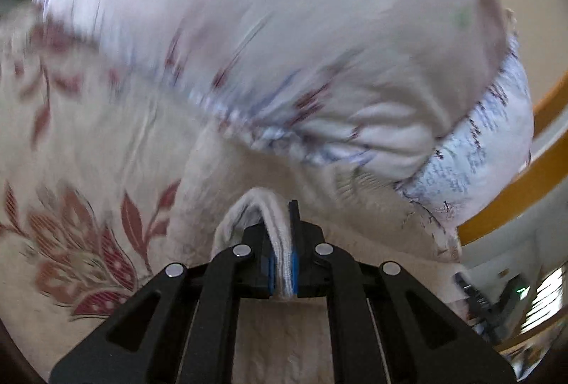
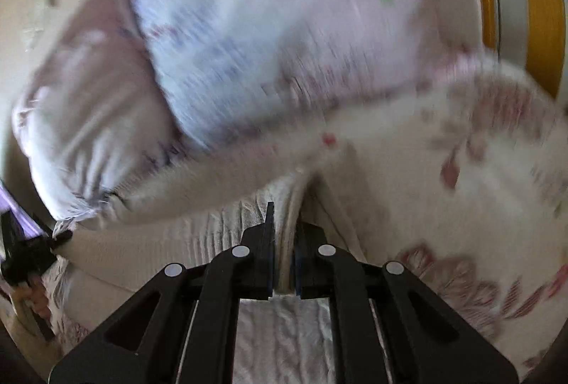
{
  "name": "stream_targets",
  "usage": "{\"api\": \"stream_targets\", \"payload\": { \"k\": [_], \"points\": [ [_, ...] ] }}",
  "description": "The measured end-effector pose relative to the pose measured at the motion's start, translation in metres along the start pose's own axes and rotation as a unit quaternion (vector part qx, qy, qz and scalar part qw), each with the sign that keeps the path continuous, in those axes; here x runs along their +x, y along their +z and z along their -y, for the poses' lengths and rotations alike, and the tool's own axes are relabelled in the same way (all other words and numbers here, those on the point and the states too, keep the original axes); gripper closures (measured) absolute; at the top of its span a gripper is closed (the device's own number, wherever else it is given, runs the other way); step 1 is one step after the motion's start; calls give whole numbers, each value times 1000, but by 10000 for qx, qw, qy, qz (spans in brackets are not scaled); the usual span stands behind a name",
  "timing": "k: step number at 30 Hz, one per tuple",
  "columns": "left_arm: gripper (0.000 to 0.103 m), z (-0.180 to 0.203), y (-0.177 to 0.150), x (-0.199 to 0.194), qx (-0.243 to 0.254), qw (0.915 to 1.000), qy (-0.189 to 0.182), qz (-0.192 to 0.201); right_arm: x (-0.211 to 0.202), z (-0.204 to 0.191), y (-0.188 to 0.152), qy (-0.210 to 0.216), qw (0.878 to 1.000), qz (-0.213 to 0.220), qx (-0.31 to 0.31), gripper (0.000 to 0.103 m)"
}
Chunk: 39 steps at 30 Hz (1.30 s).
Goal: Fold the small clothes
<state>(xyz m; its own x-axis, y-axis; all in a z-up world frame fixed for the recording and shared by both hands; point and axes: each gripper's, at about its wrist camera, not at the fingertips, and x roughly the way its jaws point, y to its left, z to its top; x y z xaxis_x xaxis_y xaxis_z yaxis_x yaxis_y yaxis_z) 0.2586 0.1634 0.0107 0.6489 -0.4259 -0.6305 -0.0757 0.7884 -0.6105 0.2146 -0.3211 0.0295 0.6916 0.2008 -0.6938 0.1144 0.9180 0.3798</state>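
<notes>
Knitwear, a cream sweater (image 1: pixel 284 263), is clamped at its edges by both closed hand-held grippers (image 1: pixel 283 256) (image 2: pixel 284 259), mid-fold above a floral bedspread (image 1: pixel 81 242); next, lay it flat.

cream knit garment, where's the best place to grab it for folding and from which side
Judging by these blurry frames, the ribbed edge is best. Each tongs already pinches a fold of the cream garment along that thick band: left tongs and right tongs are shut on it. Come from the near side, fingers pointing across the floral sheet toward the pillow: the doubled rib gives a firm ridge.
</notes>
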Motion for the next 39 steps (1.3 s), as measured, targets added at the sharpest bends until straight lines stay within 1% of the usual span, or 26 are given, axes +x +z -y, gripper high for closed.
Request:
{"api": "stream_targets", "payload": {
  "k": [1,3,5,6,7,8,9,11,13,16,17,18,19,21,22,23,25,26,28,30,32,35,36,37,38,39],
  "points": [
    [97,-5,1,3,-104,9999,-99,-29,5,4,0,52,9999,-57,104,95],
    [97,-4,4,4,-94,9998,-162,-26,8,8,4,171,9994,-84,278,95],
    [94,-1,10,8,-105,9997,-209,-68,14,12,15,307,9977,-112,602,89],
    [92,1,13,12,-170,9995,-240,-90,17,15,22,382,9959,-115,808,73],
    [86,2,17,17,-237,9992,-289,-105,20,19,29,446,9943,-129,958,49],
    [78,4,19,18,-306,9989,-337,-97,24,21,35,511,9918,-142,1166,43],
    [75,4,20,20,-369,9986,-373,-76,25,22,42,562,9902,-84,1273,42],
    [63,5,22,14,-456,9977,-504,35,21,18,50,623,9905,83,1226,42],
    [53,6,23,5,-426,9975,-551,154,12,16,54,606,9916,189,1127,42],
    [45,0,27,-17,-392,9963,-652,410,-10,15,54,608,9935,419,863,42],
    [45,-2,28,-23,-426,9960,-635,459,-16,14,53,545,9947,443,752,42],
    [45,-4,28,-27,-454,9960,-621,455,-20,15,52,514,9955,370,712,42],
    [45,-7,26,-31,-475,9960,-656,376,-22,17,50,601,9951,240,754,42],
    [45,-7,21,-37,-457,9956,-787,236,-23,25,43,1085,9889,-186,994,43],
    [45,-6,17,-39,-380,9956,-846,149,-22,28,38,1254,9848,-400,1136,43],
    [45,-4,14,-39,-283,9959,-859,58,-20,29,34,1322,9825,-538,1194,43],
    [45,3,6,-35,-132,9960,-875,-117,-13,28,28,1547,9762,-857,1259,43],
    [45,6,3,-33,-76,9957,-902,-184,-5,24,25,1743,9713,-1042,1238,43],
    [45,16,-4,-24,36,9959,-862,-255,10,15,25,1846,9689,-1177,1155,43],
    [45,21,-8,-20,100,9965,-795,-248,26,7,32,1817,9729,-885,1121,43],
    [45,22,-10,-20,125,9969,-740,-230,29,3,41,1575,9805,-517,1059,43],
    [45,20,-14,-33,281,9977,-596,-152,19,4,45,1610,9802,-254,1127,43],
    [45,16,-16,-39,348,9981,-505,-108,11,3,43,1462,9845,-164,958,43],
    [45,13,-18,-45,429,9982,-413,-59,5,3,42,1261,9887,-82,808,47],
    [45,9,-20,-50,488,9982,-352,-32,-6,4,39,939,9940,49,566,51],
    [45,7,-22,-54,529,9982,-295,-3,-13,5,36,772,9961,105,415,65]
  ]
}}
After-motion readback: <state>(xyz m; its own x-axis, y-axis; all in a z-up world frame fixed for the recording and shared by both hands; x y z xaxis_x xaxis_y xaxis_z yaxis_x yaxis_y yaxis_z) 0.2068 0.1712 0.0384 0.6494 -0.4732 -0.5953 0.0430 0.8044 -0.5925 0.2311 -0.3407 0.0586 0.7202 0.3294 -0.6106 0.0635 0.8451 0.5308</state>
